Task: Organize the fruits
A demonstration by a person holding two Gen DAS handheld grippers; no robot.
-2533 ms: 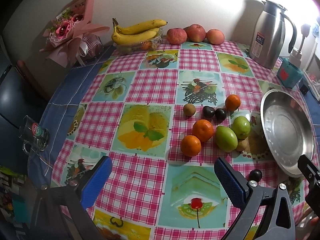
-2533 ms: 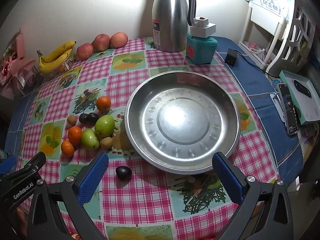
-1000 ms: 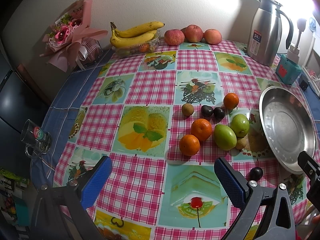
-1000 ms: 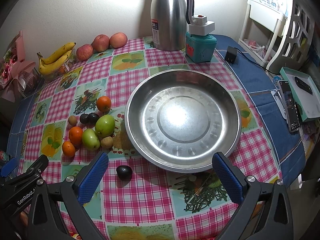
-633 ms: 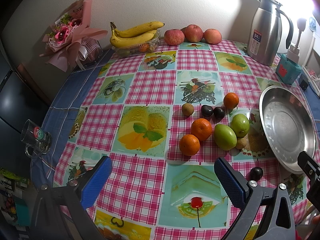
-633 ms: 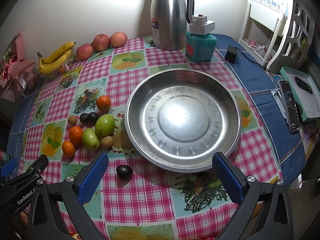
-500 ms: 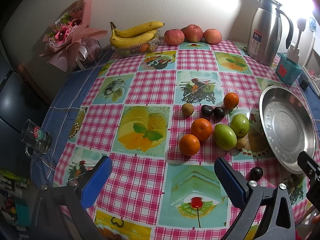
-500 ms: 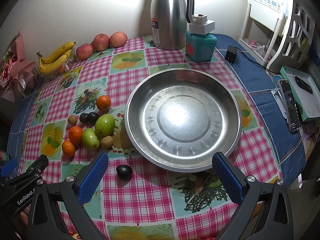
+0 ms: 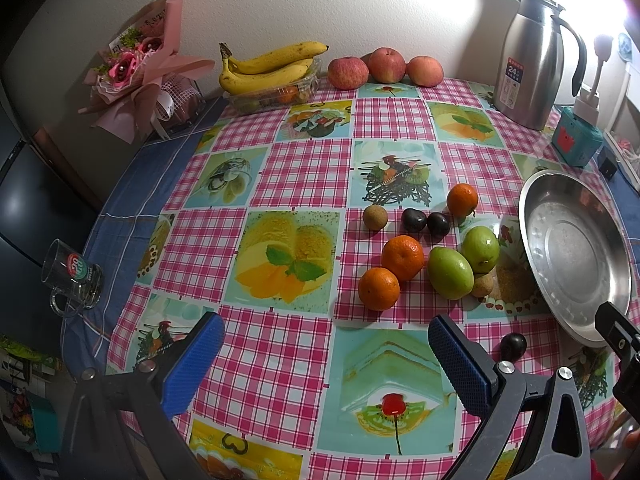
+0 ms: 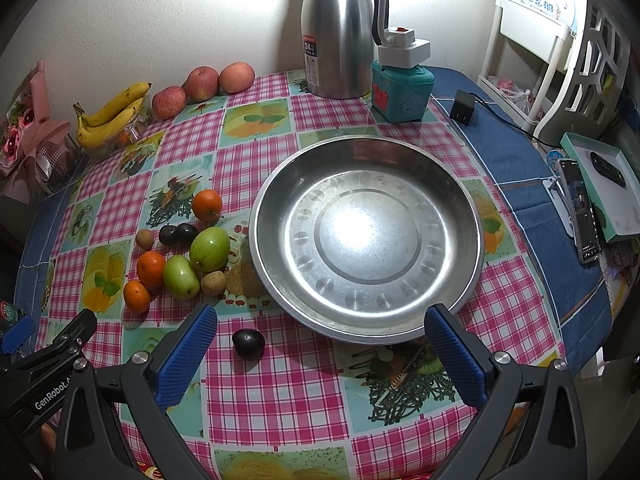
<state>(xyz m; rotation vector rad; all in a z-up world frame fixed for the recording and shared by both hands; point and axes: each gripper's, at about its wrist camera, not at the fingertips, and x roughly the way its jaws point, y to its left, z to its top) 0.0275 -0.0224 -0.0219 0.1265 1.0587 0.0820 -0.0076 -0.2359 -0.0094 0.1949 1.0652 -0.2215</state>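
Both tongs stay released: left tongs (image 9: 324, 344), right tongs (image 10: 320, 332). Nothing has shifted lately; the steel basin (image 10: 280, 280) ahead of the right tongs is empty. Sorting not begun; dark plum (image 10: 248, 343) lies nearest.

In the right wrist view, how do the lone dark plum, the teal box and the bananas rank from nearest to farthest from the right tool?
1. Lone dark plum: on the cloth just ahead of the open right tool, toward its left finger.
2. Teal box: far side of the metal dish, beside the steel jug.
3. Bananas: far left, by the wall.
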